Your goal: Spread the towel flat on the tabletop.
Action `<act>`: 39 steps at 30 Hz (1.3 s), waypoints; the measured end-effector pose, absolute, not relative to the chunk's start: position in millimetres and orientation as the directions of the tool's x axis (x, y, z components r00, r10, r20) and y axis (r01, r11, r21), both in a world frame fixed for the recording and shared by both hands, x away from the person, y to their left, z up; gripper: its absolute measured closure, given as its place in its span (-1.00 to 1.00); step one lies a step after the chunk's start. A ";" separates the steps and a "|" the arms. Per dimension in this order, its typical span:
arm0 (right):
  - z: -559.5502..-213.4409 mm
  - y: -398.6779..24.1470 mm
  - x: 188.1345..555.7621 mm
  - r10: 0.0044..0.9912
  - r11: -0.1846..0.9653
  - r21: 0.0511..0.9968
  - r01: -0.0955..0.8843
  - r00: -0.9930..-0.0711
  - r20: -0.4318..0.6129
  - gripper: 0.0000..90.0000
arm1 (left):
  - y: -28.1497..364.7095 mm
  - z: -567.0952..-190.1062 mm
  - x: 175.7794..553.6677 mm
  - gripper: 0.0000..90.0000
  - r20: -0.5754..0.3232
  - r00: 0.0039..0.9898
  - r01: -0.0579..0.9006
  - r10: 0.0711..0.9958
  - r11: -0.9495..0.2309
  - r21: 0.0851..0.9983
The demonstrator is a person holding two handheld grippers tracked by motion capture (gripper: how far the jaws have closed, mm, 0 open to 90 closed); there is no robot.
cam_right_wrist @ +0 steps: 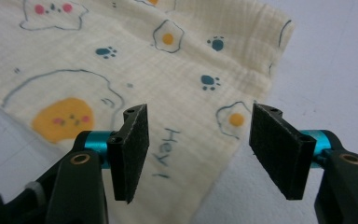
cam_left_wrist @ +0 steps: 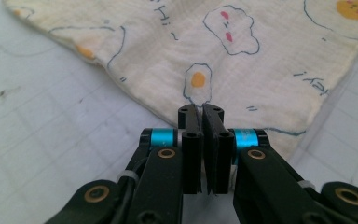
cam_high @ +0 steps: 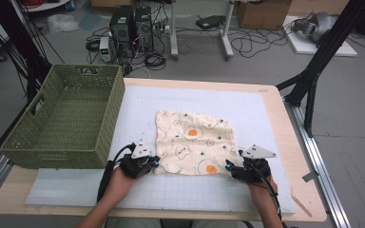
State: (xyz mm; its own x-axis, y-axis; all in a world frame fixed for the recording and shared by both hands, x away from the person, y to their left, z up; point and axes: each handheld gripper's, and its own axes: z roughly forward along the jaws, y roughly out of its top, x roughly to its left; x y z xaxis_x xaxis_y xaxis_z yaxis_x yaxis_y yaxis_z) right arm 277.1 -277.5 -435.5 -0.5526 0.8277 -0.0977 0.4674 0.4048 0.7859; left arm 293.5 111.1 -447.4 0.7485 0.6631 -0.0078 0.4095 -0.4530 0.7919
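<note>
Forearms of the person come in from the bottom of the high view, each hand carrying a gripper at the near edge of the cloth (cam_high: 193,142). Largest on the scene is the wooden table (cam_high: 285,118), covered by a pale gridded mat (cam_high: 247,102). On its left side stands a green woven basket (cam_high: 19,142), just beside the mat's left edge and apart from the cloth. That cloth, cream with fried eggs, paw prints and small clouds printed on it, lies spread flat on the mat near the middle of the table, a little toward the person.

At the cloth's near left corner sits the left gripper (cam_high: 156,163); in the left gripper view (cam_left_wrist: 201,109) its two black jaws stand pressed together, tips right over the hem of the cloth, and whether any fabric is pinched between them I cannot tell. At the near right corner sits the right gripper (cam_high: 228,165); in the right gripper view (cam_right_wrist: 198,126) its jaws stand wide apart, with the corner of the cloth lying between and under them, the pads not pressing on it
</note>
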 end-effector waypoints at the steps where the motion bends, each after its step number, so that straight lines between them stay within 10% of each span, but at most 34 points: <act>1: -436.7 -275.8 277.2 0.824 0.410 0.782 0.469 -0.558 -0.098 -0.17 | 115.8 -446.8 291.2 0.91 -0.010 0.746 0.412 0.666 -0.449 0.793; 11: -445.5 -252.1 276.8 0.740 0.491 0.739 0.461 -0.668 -0.075 0.25 | 138.2 -442.7 273.7 0.90 -0.024 0.755 0.419 0.655 -0.454 0.786; 17: -441.1 -254.4 272.9 0.695 0.515 0.708 0.484 -0.719 -0.013 0.95 | 138.2 -444.8 270.3 0.89 -0.039 0.767 0.426 0.640 -0.464 0.777; 25: -434.6 -266.1 250.5 0.646 0.566 0.659 0.495 -0.763 0.019 0.97 | 140.6 -441.3 264.5 0.85 -0.075 0.793 0.429 0.605 -0.465 0.774; 27: -433.0 -269.8 246.3 0.643 0.586 0.647 0.488 -0.766 -0.006 0.96 | 141.0 -439.5 265.2 0.59 -0.067 0.778 0.434 0.625 -0.457 0.776; 32: -431.7 -274.2 245.9 0.670 0.540 0.684 0.490 -0.742 0.002 0.51 | 146.3 -433.8 273.9 0.17 -0.085 0.717 0.454 0.692 -0.371 0.810; 39: -427.7 -269.5 255.1 0.747 0.476 0.730 0.491 -0.664 -0.040 0.20 | 141.0 -440.3 295.8 0.14 -0.123 0.659 0.495 0.742 -0.305 0.813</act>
State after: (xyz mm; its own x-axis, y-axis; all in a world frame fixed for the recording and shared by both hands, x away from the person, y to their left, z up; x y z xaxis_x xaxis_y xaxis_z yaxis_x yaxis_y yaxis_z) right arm 255.1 -269.5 -427.7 -0.6640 0.7467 -0.0395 0.4914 0.4756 0.7296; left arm 295.8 141.0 -440.3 0.6588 0.7422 -0.1227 0.4953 -0.3052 0.8134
